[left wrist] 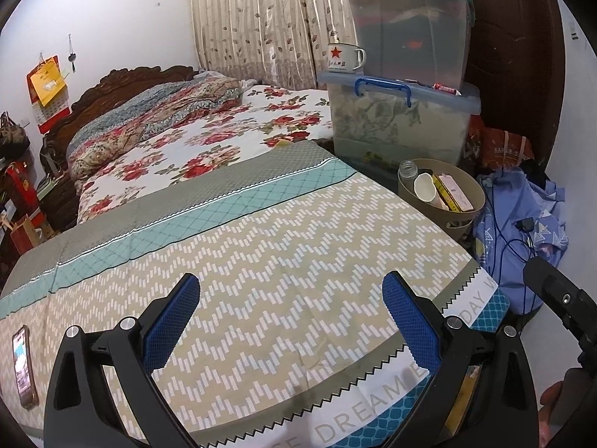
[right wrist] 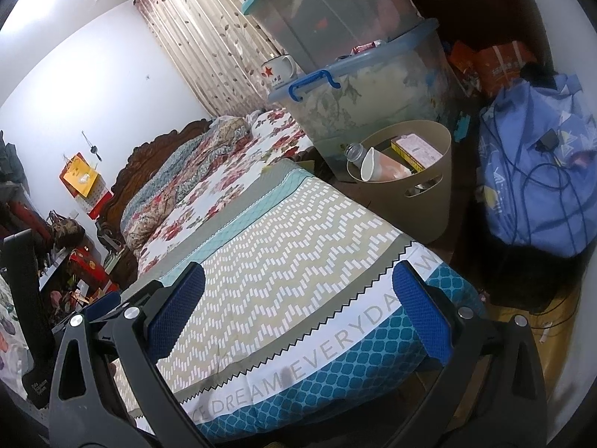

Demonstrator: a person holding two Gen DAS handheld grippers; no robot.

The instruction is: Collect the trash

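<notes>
Two claws, left [left wrist: 291, 324] and right [right wrist: 298, 317], hover wide open and empty over the bed [left wrist: 261, 231]. Beside it, the bin [right wrist: 418, 201] holds a cup [right wrist: 377, 166] and box [right wrist: 419, 151].

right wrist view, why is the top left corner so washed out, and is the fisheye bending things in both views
Right wrist view: a bright light blows out the wall at top left. Both views: fisheye distortion bows the bed cover edge and tilts the storage boxes; corners go dark.
</notes>
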